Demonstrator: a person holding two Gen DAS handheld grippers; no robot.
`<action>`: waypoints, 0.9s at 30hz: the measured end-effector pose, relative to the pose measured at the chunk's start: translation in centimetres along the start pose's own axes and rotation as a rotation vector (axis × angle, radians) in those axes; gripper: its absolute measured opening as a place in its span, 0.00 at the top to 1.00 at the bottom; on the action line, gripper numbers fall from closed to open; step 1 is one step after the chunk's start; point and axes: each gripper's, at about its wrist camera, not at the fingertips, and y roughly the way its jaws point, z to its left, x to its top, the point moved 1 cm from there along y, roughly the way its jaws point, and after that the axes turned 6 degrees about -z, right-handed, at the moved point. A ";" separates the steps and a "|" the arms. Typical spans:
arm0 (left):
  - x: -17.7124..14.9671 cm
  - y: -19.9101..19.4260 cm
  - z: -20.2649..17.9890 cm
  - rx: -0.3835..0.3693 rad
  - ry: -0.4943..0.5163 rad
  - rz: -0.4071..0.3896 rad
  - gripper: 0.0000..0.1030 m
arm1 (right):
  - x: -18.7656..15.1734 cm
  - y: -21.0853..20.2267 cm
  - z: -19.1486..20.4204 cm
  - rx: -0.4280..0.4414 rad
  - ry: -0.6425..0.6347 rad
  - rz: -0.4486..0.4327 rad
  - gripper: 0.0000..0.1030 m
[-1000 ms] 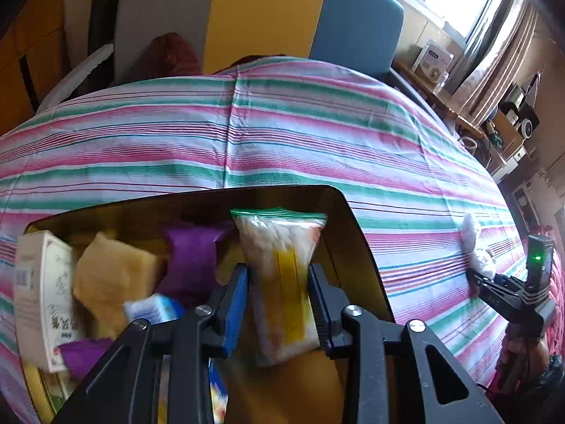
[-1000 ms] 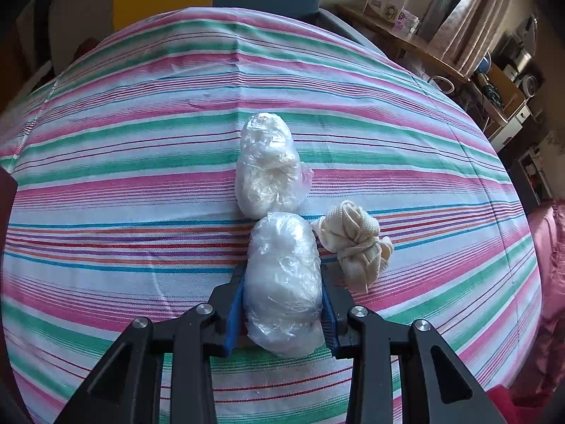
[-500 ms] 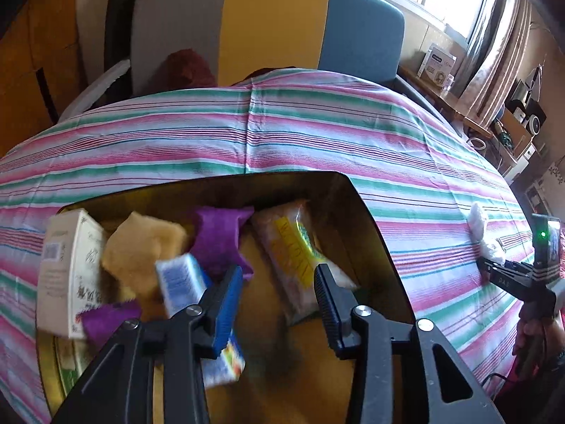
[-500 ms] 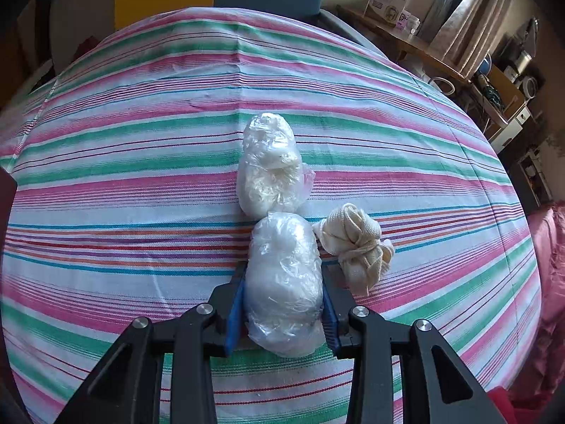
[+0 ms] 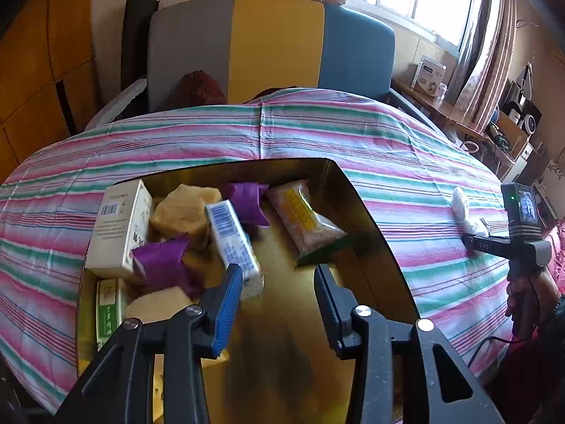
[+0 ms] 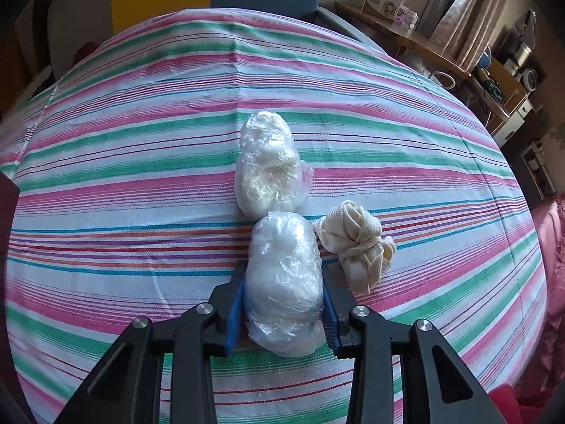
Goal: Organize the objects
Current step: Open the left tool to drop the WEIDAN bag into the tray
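My left gripper (image 5: 277, 272) stands open above a gold box (image 5: 370, 219) on the striped tablecloth, with nothing between its fingers. Inside the box lie a clear snack bag with a yellow label (image 5: 303, 219), a blue-and-white packet (image 5: 233, 236), purple packets (image 5: 247, 201), tan blocks (image 5: 183, 212) and a white carton (image 5: 118, 226). My right gripper (image 6: 282, 282) is shut on a white plastic-wrapped bundle (image 6: 282, 258) resting on the cloth. A second white bundle (image 6: 268, 166) touches it on the far side. A cream knotted cloth (image 6: 356, 243) lies just to its right.
A chair with a grey, yellow and blue back (image 5: 275, 42) stands behind the table. A wooden shelf with a white carton (image 5: 429, 76) and clutter runs along the right, under the window. A person's hand (image 5: 526, 289) holds the right gripper at the table's right edge.
The left gripper let go of the snack bag, which now lies in the box, then drew back and up with its jaws apart. The right gripper kept still on its bundle.
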 end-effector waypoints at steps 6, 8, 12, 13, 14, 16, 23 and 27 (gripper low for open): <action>-1.3 -0.9 0.8 0.005 -0.028 0.002 0.59 | -0.2 0.0 -0.1 0.000 0.004 -0.015 0.63; -1.7 -1.1 1.0 0.010 -0.035 0.001 0.59 | -0.1 0.0 -0.2 0.000 0.006 -0.018 0.63; -2.2 -1.6 1.5 0.016 -0.046 -0.002 0.59 | -0.2 0.0 -0.5 0.014 0.036 -0.016 0.62; -2.3 -1.8 1.6 0.015 -0.050 -0.004 0.59 | -0.1 0.1 -0.8 0.021 0.052 -0.010 0.62; -2.4 -1.9 1.7 0.013 -0.053 -0.006 0.59 | -0.1 0.1 -1.0 0.024 0.063 -0.006 0.62; -2.4 -2.1 2.0 0.014 -0.061 -0.011 0.59 | 0.0 0.1 -0.9 0.020 0.062 -0.005 0.62; -2.5 -2.7 2.8 0.013 -0.087 -0.020 0.59 | -0.2 -0.2 -0.7 0.017 0.065 -0.015 0.62; -2.6 -2.7 3.0 0.015 -0.096 -0.021 0.59 | -0.3 -0.5 0.0 -0.014 0.011 -0.022 0.65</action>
